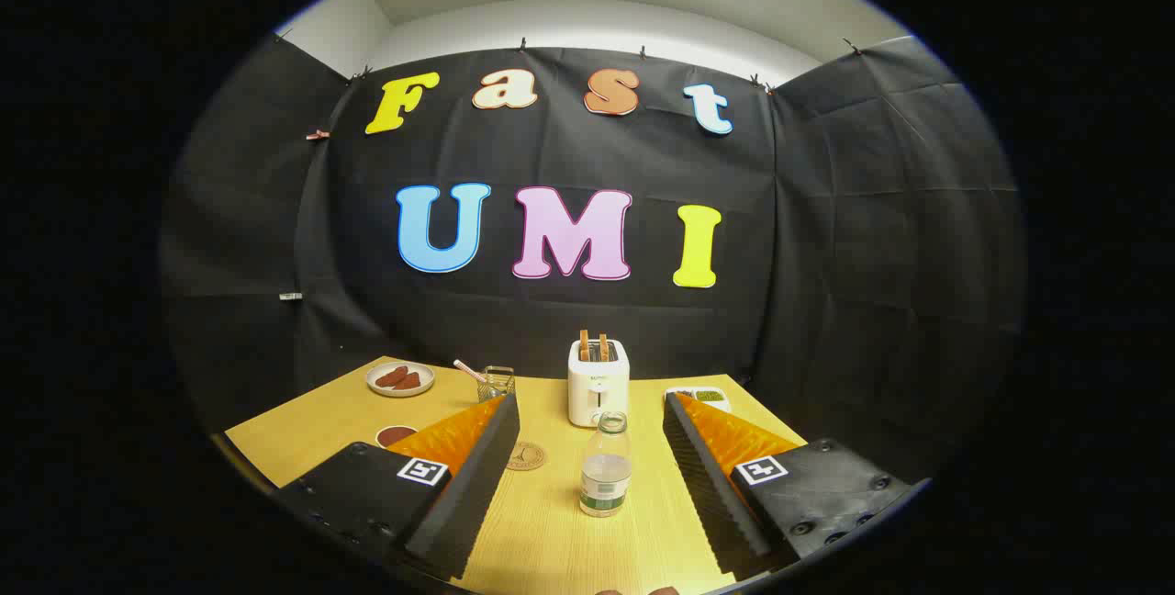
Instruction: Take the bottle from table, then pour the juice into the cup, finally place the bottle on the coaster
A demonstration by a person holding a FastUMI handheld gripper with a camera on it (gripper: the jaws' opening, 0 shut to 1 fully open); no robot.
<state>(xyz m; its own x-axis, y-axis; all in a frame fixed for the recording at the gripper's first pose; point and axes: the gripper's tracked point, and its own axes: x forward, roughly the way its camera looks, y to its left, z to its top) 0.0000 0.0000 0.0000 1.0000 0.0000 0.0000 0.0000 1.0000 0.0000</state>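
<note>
bottle [605, 466] | upright on table [569, 540], between and just ahead of the spread fingers | gripper [587, 411] wide open, holding nothing | risk: an off-centre approach lets one finger nudge and topple it toward coaster [526, 455]

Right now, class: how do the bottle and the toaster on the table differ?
The bottle is clear, with liquid in its lower part; the toaster is white and solid. The bottle is round and slim; the toaster is boxy and wider. The bottle stands between the open tool fingers; the toaster sits beyond them, with toast in its slots. Both stand upright on the table.
</note>
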